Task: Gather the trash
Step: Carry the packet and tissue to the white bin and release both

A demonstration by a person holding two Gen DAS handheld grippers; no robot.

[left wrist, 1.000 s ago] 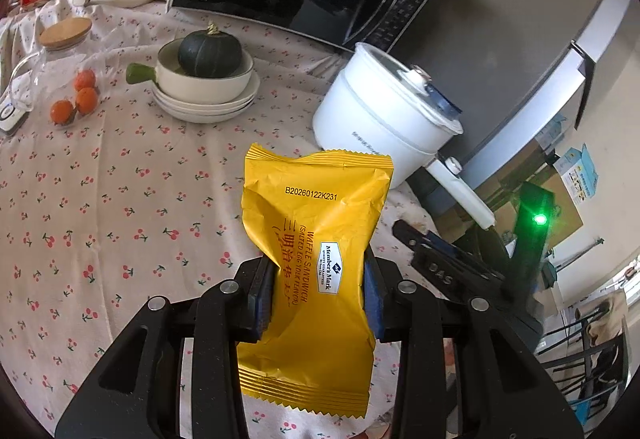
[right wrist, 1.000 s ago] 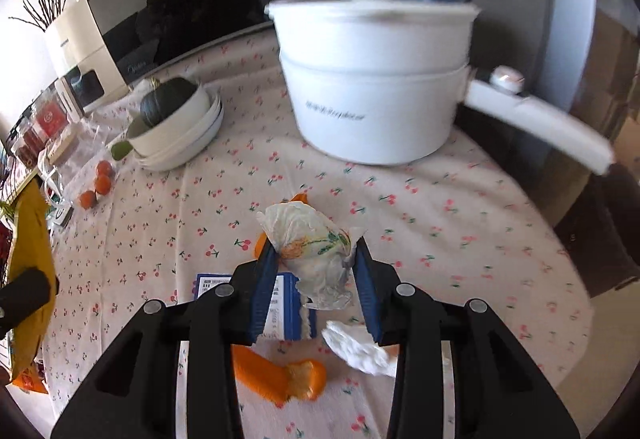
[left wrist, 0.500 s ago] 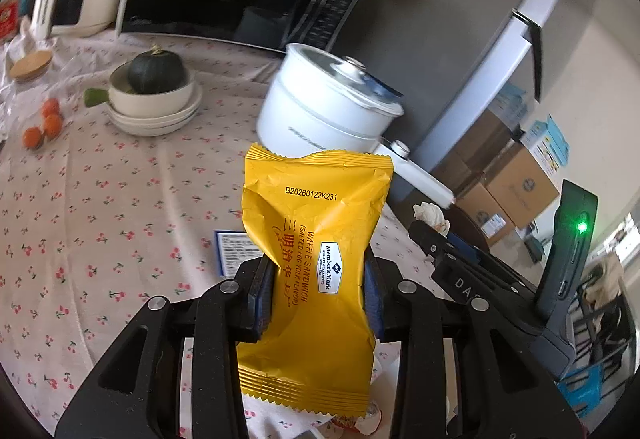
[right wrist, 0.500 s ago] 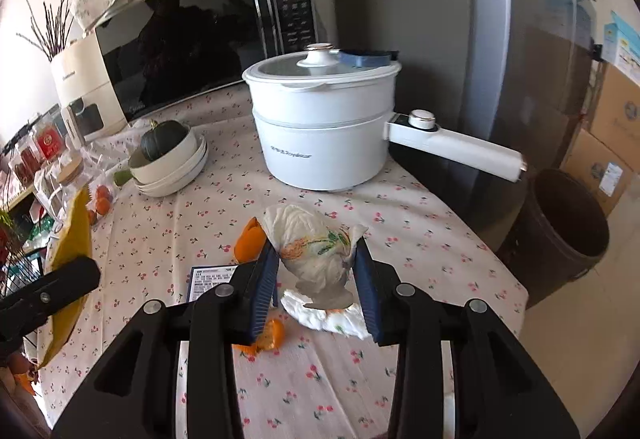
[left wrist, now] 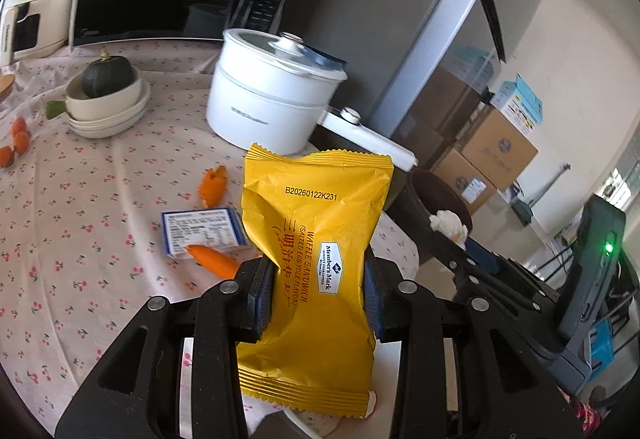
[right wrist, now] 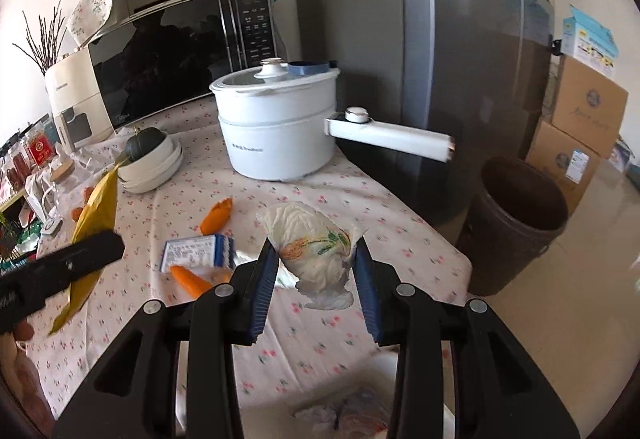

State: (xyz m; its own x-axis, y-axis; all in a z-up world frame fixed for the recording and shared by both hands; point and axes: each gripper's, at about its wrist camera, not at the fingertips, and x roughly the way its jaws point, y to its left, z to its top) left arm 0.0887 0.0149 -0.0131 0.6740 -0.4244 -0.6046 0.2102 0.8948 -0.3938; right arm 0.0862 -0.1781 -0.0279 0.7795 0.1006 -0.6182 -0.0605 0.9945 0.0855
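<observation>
My left gripper point(left wrist: 318, 275) is shut on a yellow snack wrapper point(left wrist: 316, 239) and holds it above the table. My right gripper point(right wrist: 316, 259) is shut on a crumpled white tissue point(right wrist: 316, 243), also above the table. The right gripper and its tissue point(left wrist: 448, 225) show at the right of the left wrist view. The wrapper point(right wrist: 94, 215) shows at the left of the right wrist view. A dark brown trash bin point(right wrist: 516, 223) stands on the floor past the table's right edge. Orange peels point(right wrist: 218, 217) and a blue-white packet point(right wrist: 198, 253) lie on the tablecloth.
A white electric pot point(right wrist: 280, 127) with a long handle stands at the back of the table, before a microwave point(right wrist: 176, 55). A bowl holding a green squash point(right wrist: 150, 155) is to the left. A grey fridge point(right wrist: 460, 59) and cardboard boxes point(right wrist: 580, 119) stand to the right.
Both grippers have risen and pulled back from the table with their loads. The trash bin, fridge and boxes have come into view at the right.
</observation>
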